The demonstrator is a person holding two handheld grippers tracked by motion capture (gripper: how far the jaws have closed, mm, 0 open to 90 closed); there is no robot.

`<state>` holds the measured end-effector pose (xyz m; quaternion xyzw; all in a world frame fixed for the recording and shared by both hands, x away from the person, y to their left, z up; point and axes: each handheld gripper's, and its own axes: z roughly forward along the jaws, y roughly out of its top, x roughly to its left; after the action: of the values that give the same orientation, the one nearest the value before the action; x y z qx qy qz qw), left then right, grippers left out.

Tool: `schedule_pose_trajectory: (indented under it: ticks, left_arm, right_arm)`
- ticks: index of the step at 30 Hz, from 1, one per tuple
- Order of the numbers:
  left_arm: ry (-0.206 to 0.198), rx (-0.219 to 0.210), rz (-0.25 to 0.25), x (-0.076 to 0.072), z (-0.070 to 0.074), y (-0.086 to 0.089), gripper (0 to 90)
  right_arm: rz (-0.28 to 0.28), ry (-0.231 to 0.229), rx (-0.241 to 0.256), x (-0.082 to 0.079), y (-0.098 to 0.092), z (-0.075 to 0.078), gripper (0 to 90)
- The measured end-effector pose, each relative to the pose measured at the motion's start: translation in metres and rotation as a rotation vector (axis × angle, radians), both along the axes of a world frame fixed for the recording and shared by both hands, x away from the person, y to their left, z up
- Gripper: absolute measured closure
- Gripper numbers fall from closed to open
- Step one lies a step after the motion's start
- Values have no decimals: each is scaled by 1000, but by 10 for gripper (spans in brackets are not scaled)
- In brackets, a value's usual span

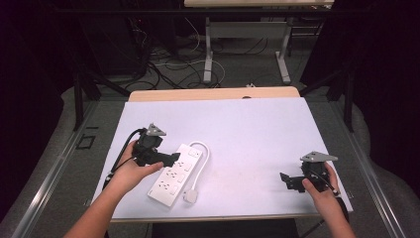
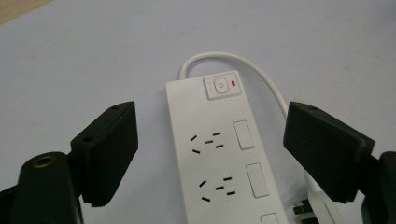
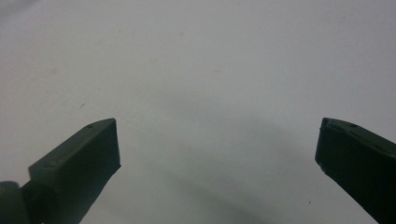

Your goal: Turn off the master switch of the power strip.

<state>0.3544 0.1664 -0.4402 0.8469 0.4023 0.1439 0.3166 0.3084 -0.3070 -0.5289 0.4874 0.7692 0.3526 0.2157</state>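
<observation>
left claw [image 2: 210, 154] spread wide over power strip [image 2: 224, 154], near end cropped | right claw [image 3: 217, 154] released

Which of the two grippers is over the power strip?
The left gripper: its open fingers straddle the white power strip at the switch end. The right gripper is open above bare white table.

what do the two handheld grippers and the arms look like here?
Both the left gripper and right gripper are matte black with two blocky jaws, a grey three-cornered plate on top and a black trailing cable. The left one shows a brass-coloured screw hole. Forearms are bare, no sleeves visible.
</observation>
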Motion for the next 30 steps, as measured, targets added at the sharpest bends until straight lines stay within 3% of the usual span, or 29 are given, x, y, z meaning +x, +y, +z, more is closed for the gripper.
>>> schedule_pose_trajectory:
  ticks: [11, 14, 15, 19, 25, 30]
  left_arm:
    - [28, -7, 6, 10, -3, -5, 302]
    - [45, -8, 8, 13, -4, -8, 342]
    - [50, -1, -1, 14, -4, -8, 417]
    - [73, 1, -4, 17, -6, -13, 481]
    - [143, -26, 11, 21, -9, -20, 546]
    - [144, -31, 8, 23, -13, -24, 579]
  right_arm:
    - [-4, 5, -3, 0, 1, -1, 0]
    - [0, 7, -3, 0, 1, -2, 0]
    - [3, 4, -4, 1, 1, -2, 0]
    - [-3, 7, -6, 0, 1, -2, 0]
    - [-4, 9, -6, 1, 1, -3, 0]
    - [-5, 13, -8, 1, 1, -3, 0]
